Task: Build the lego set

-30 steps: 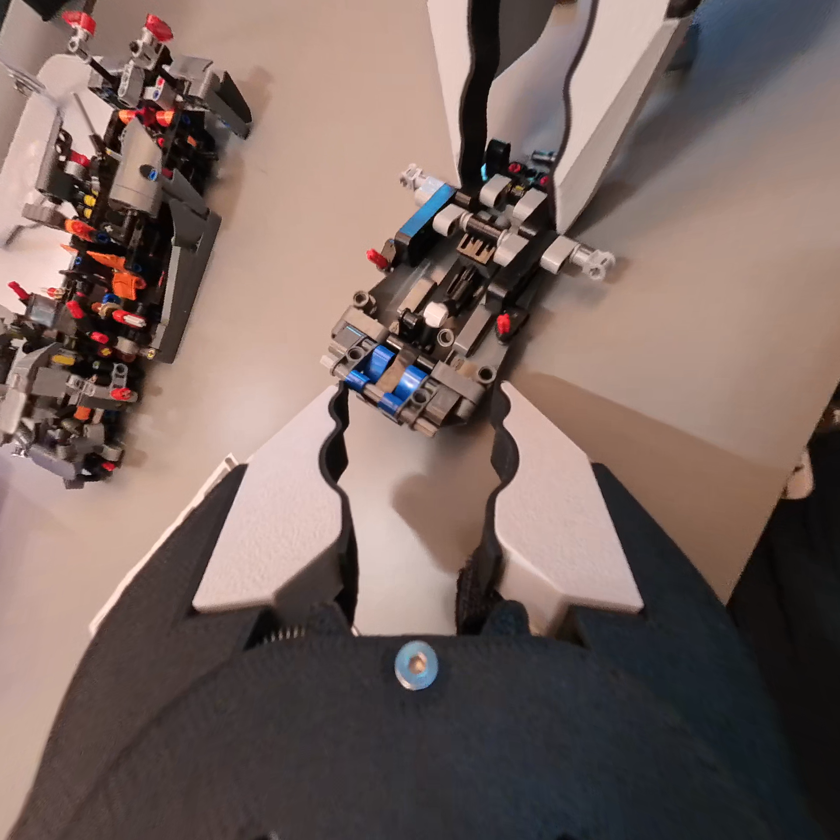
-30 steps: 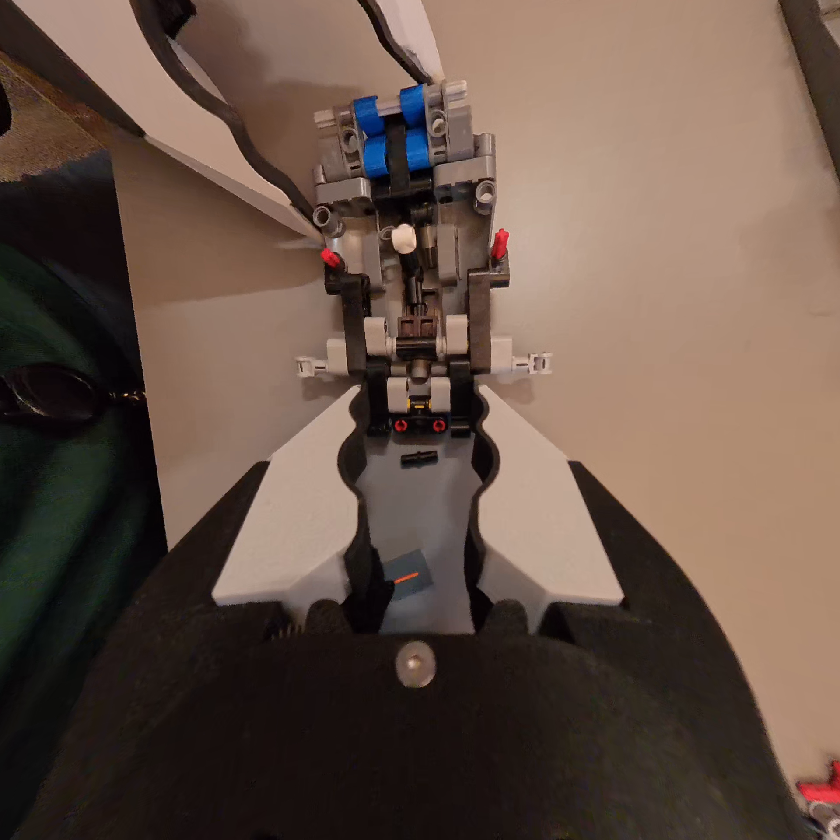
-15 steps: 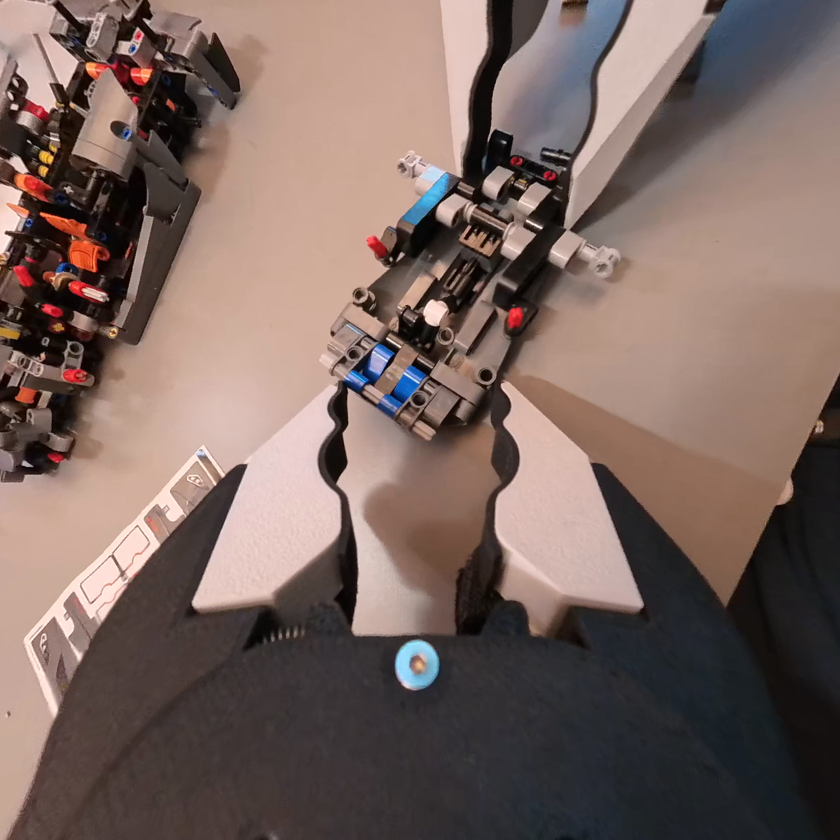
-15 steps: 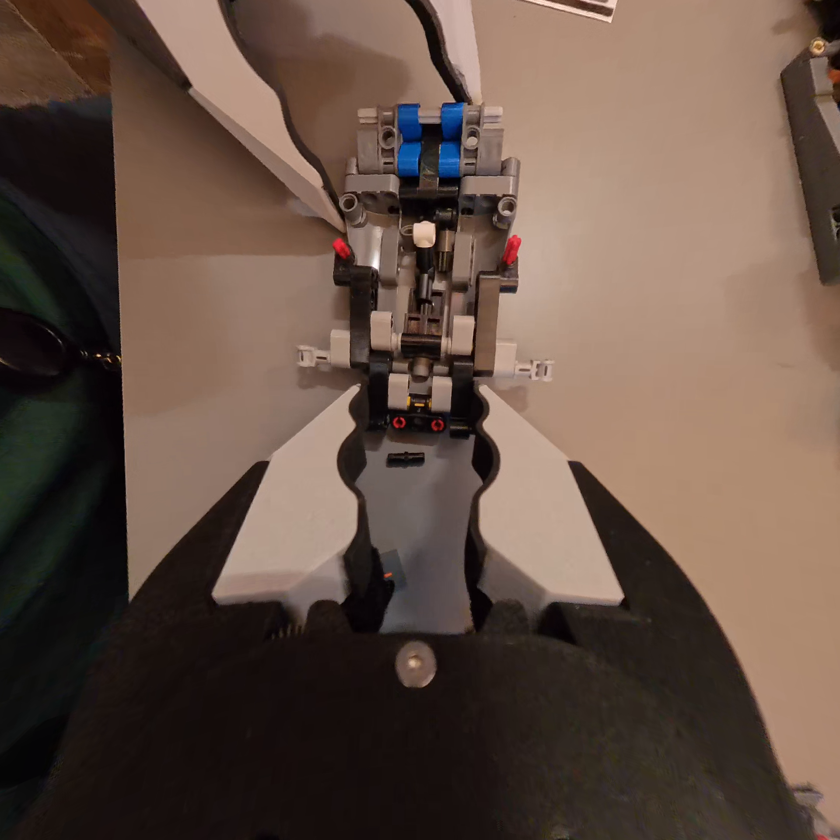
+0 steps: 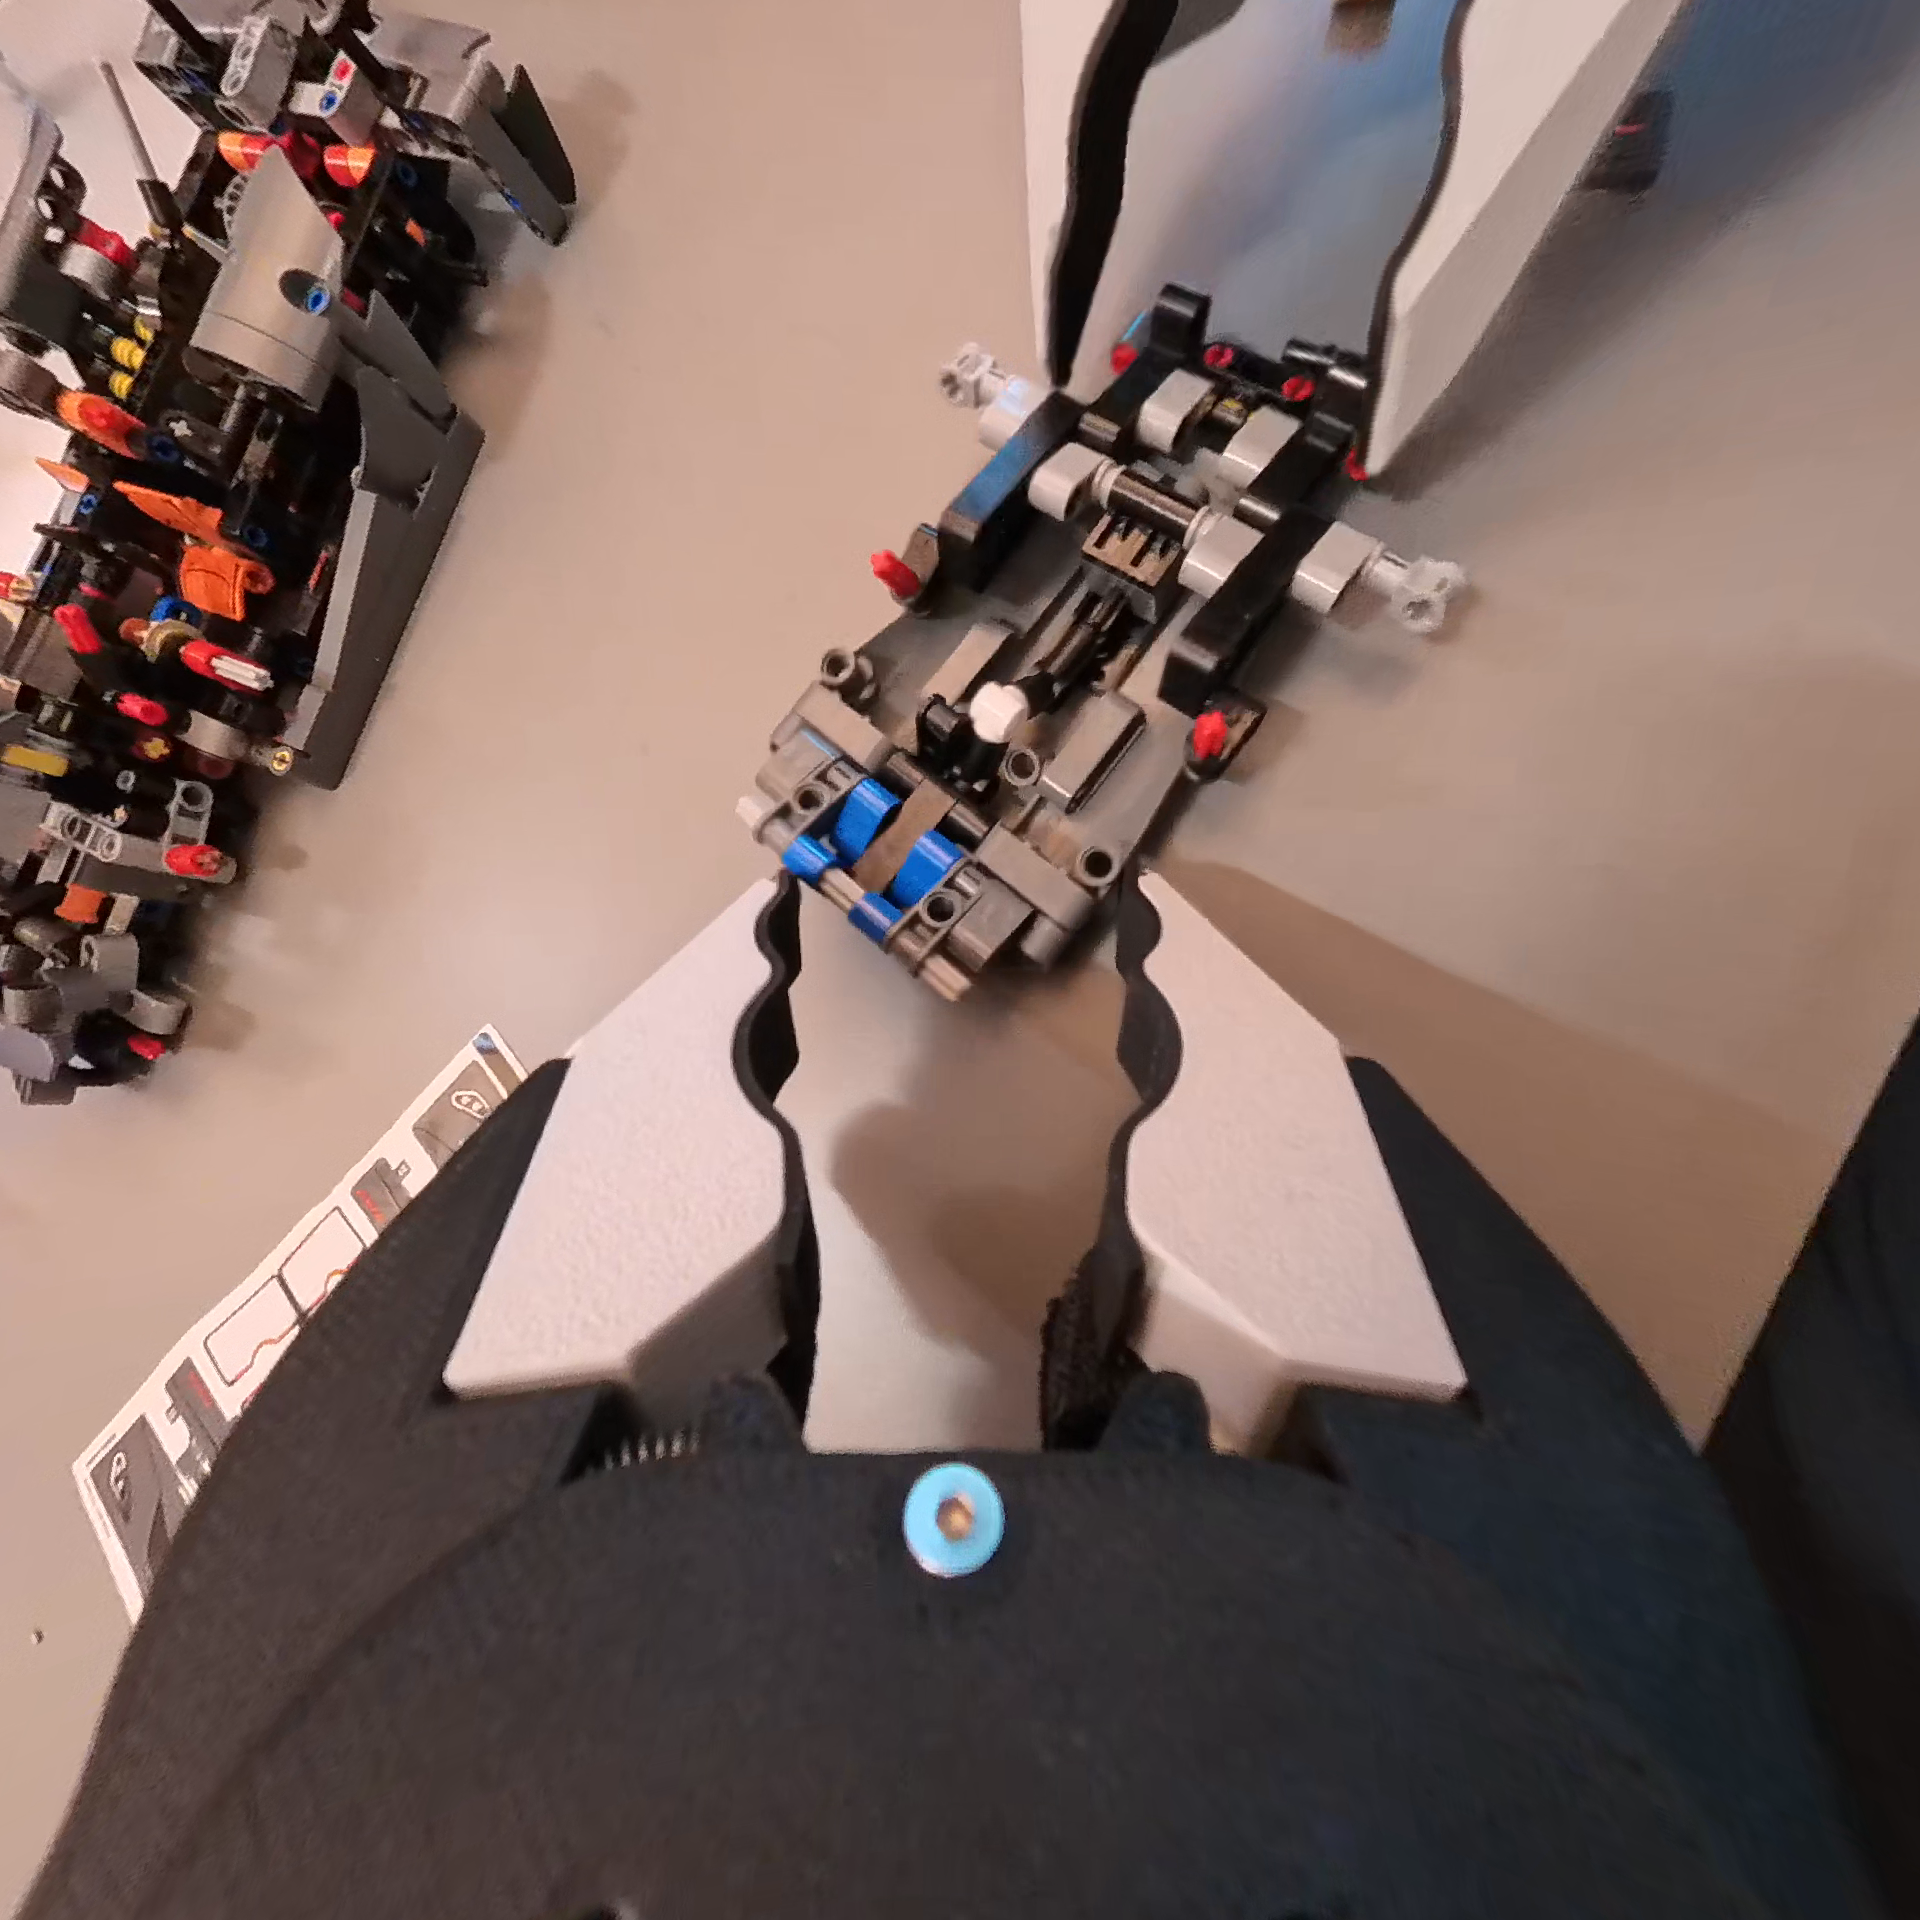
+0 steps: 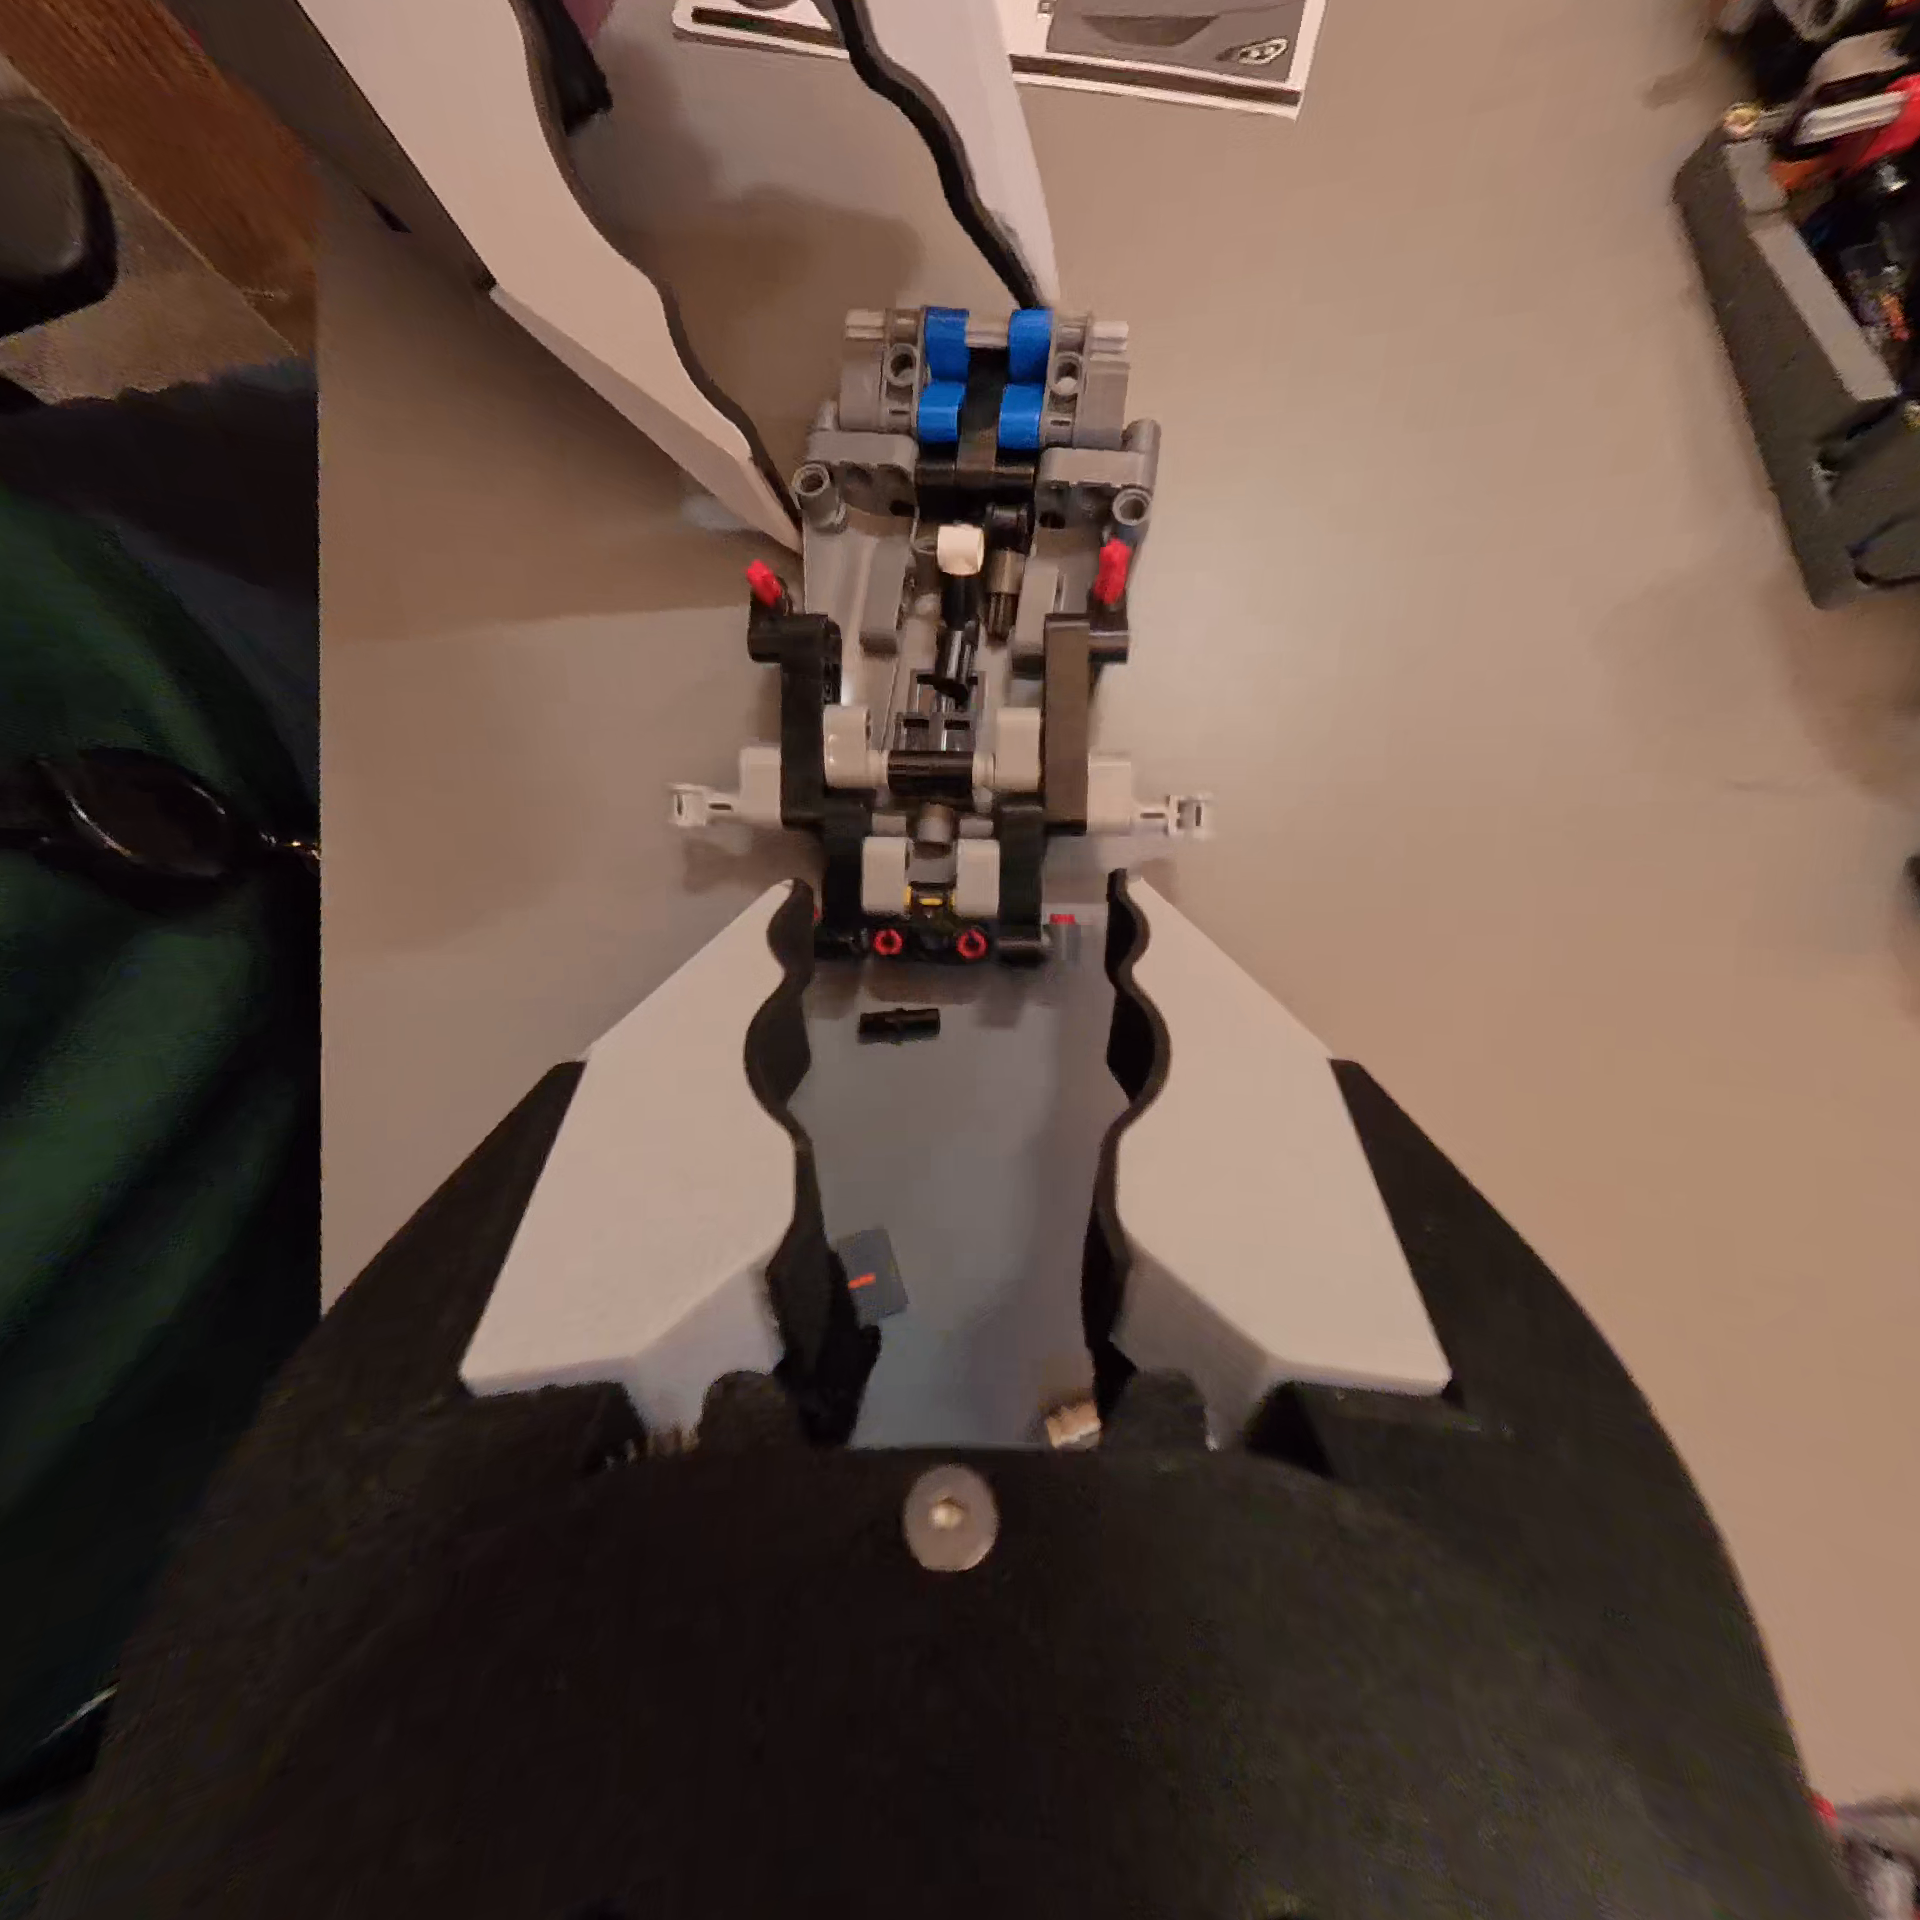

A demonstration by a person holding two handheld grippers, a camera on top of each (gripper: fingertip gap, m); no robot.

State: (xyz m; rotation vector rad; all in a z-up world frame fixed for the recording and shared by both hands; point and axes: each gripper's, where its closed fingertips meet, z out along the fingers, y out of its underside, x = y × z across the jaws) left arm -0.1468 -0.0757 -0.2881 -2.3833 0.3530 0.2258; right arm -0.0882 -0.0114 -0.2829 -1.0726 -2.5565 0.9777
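A small grey and black Lego assembly (image 5: 1039, 675) with blue rollers at one end lies on the beige table (image 5: 675, 520). My left gripper (image 5: 956, 914) is shut on its blue end, with both fingertips touching it. My right gripper (image 6: 958, 904) is open around the opposite black end, with a gap on the right side. The assembly (image 6: 956, 665) also shows in the right wrist view. There the left gripper (image 6: 920, 416) reaches in from the top. In the left wrist view the right gripper (image 5: 1216, 416) reaches in from the top.
A large part-built Lego model (image 5: 187, 520) lies to the left, and its edge shows at the right in the right wrist view (image 6: 1818, 312). An instruction sheet (image 5: 260, 1299) lies nearby. A loose black pin (image 6: 899, 1023) and a grey tile (image 6: 873, 1273) lie between my right fingers. The table edge (image 6: 317, 935) is on the left. Tip to tip, the grippers are about 10 cm apart.
My right gripper's jaws have spread slightly off the black end. The left view has shifted: the large model slid up and left, and the instruction sheet came into view.
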